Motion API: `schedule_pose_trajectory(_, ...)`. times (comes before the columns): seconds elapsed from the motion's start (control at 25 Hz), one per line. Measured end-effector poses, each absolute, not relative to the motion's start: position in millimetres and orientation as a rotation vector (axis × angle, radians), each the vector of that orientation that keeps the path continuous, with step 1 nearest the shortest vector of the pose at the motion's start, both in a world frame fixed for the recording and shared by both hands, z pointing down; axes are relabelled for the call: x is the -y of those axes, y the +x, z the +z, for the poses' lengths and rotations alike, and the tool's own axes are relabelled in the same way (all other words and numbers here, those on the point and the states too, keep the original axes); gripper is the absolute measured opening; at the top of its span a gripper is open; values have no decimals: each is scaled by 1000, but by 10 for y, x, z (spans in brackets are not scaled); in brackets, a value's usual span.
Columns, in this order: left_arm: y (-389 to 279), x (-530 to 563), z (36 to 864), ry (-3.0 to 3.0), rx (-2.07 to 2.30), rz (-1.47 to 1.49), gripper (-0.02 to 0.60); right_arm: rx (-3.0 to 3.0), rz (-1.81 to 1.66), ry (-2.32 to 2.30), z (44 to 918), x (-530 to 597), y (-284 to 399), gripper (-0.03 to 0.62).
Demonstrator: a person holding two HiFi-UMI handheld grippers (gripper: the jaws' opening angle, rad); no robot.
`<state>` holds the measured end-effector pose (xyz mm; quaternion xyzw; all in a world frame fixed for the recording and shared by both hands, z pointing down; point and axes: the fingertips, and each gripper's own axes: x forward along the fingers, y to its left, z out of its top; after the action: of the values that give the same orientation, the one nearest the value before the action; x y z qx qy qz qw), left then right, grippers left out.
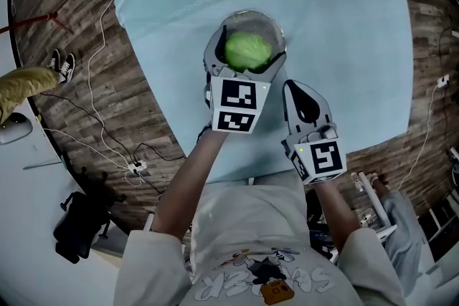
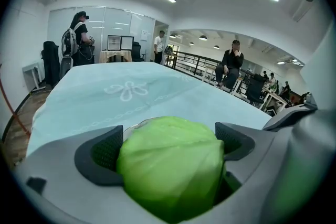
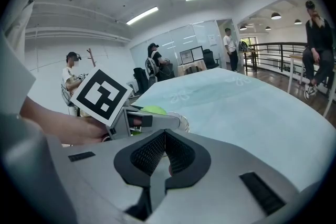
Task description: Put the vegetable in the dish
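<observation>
Pale blue cloth with stitched flowers [image 1: 344, 25] covers the table, which stands on a wood-plank floor. On it sits one clear round dish [image 1: 270, 20], the only one in sight. The left gripper [image 1: 246, 54] is over the dish with its jaws spread wide and pressed against the two sides of a single green cabbage [image 2: 170, 165]. In the head view the cabbage lies inside the dish's outline, and in the left gripper view a sliver of the rim shows just behind it. Whether the cabbage rests on the dish's bottom or hangs above it cannot be told. The right gripper [image 3: 164, 147] is on the near side of the dish, just beside the left one, with its jaws pressed together on nothing.

Two grippers, one cabbage and one dish make up the count (several people stand or sit far beyond the dish).

My judgement is that the risk lies in the release. If the cabbage is let go while above the bottom or off-centre, it could roll, being round, strike the rim and tip or push the light-looking dish. Jaws that open too little could drag the cabbage back out as the gripper lifts.
</observation>
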<state>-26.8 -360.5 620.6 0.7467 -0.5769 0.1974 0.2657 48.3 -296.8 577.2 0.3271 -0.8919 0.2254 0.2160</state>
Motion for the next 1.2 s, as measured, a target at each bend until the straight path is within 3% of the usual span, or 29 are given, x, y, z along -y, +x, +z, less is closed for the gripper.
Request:
schedule_pose_trajectory(0.44,-321,3734,6415,1967,1568,560,552,2439,657,954,5868,3032,641,18)
schedule_pose_trajectory(0.52,-341,3751,6342,1976,1597,554,522,2441,663,957,5871,3044,665,18)
schedule_pose_trajectory(0.84,-283,3695,6071,2038,1609,533,510,2450,673,988,5797,3032,717,18)
schedule_pose_trajectory(0.92,-291,3641,6010,2040,1612,523,484,2452,667,996,5771,3043,738,18)
schedule_pose_trajectory(1.08,-355,3514,6004,2012,1630,522,342,2467,642,1003,5687,3051,757,18)
schedule_pose_trajectory(1.2,-424,3428,5942,2005,1653,515,315,2481,629,1007,5625,3031,742,18)
